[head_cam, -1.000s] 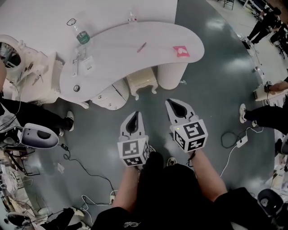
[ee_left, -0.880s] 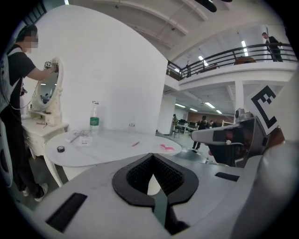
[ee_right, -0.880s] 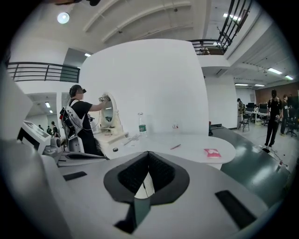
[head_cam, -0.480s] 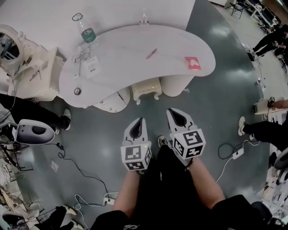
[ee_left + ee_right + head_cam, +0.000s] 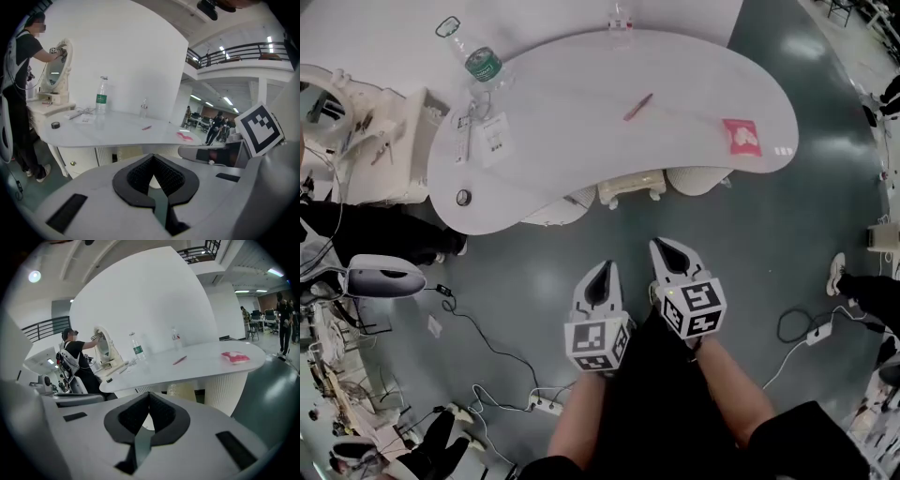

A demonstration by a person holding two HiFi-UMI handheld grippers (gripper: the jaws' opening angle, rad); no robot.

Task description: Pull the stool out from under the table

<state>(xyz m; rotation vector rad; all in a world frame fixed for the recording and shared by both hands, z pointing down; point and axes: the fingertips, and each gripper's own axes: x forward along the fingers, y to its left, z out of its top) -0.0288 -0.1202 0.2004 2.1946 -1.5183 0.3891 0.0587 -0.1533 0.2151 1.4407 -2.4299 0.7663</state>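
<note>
While cream stool (image 5: pixel 630 186) sits under glossy kidney-shaped table (image 5: pixel 572 127), left gripper (image 5: pixel 601 274), right gripper (image 5: pixel 667 248) closed, empty.

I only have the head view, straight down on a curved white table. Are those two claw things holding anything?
Observer: No. In their own views, the left gripper and the right gripper both have jaws shut, nothing between.
Operator: Is the stool tucked right under?
Observer: Yes. The right gripper view shows the stool beneath the table, beside a ribbed pedestal.
Operator: Anyone nearby?
Observer: A person stands at a mirror beyond the table's left end.
</note>
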